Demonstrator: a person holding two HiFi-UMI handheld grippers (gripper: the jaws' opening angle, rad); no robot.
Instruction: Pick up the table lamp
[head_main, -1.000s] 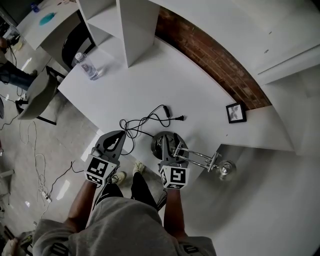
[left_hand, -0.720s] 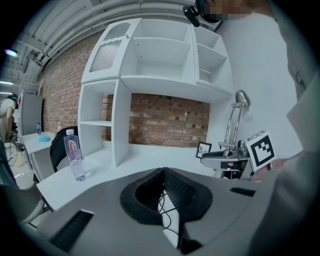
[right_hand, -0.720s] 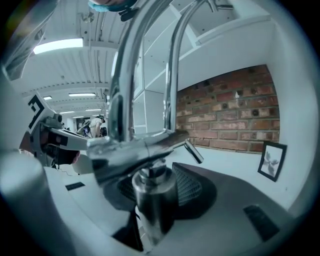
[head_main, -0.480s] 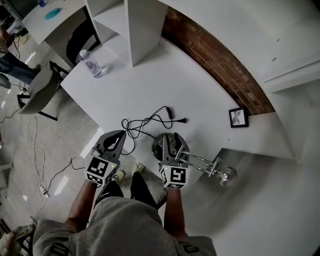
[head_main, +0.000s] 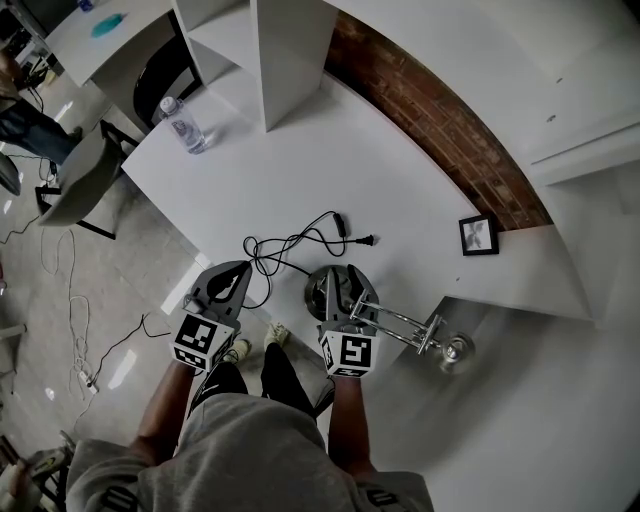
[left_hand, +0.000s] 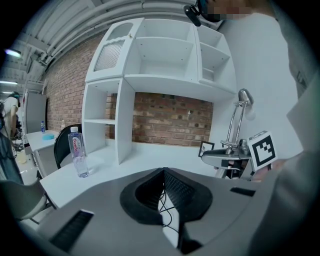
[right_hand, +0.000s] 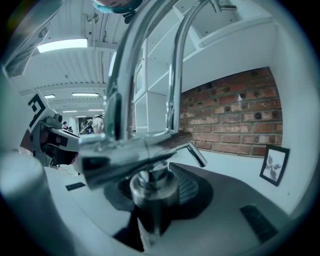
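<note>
The chrome table lamp (head_main: 336, 287) stands with its round base near the table's front edge. Its jointed arm (head_main: 400, 325) reaches right to the small head (head_main: 456, 350). My right gripper (head_main: 342, 297) is shut on the lamp's upright stem just above the base. In the right gripper view the stem (right_hand: 151, 192) sits between the jaws, under the cross joint (right_hand: 135, 150). My left gripper (head_main: 228, 284) hovers left of the lamp, shut with nothing in it. The lamp's black cord (head_main: 290, 243) lies coiled beyond it. Whether the base touches the table cannot be told.
A water bottle (head_main: 182, 126) stands at the far left of the white table (head_main: 300, 170), beside a white shelf unit (head_main: 290, 60). A small picture frame (head_main: 478, 236) leans by the brick wall. A chair (head_main: 85, 185) and floor cables lie left of the table.
The head view has shifted slightly. Both grippers and the lamp keep the same pose.
</note>
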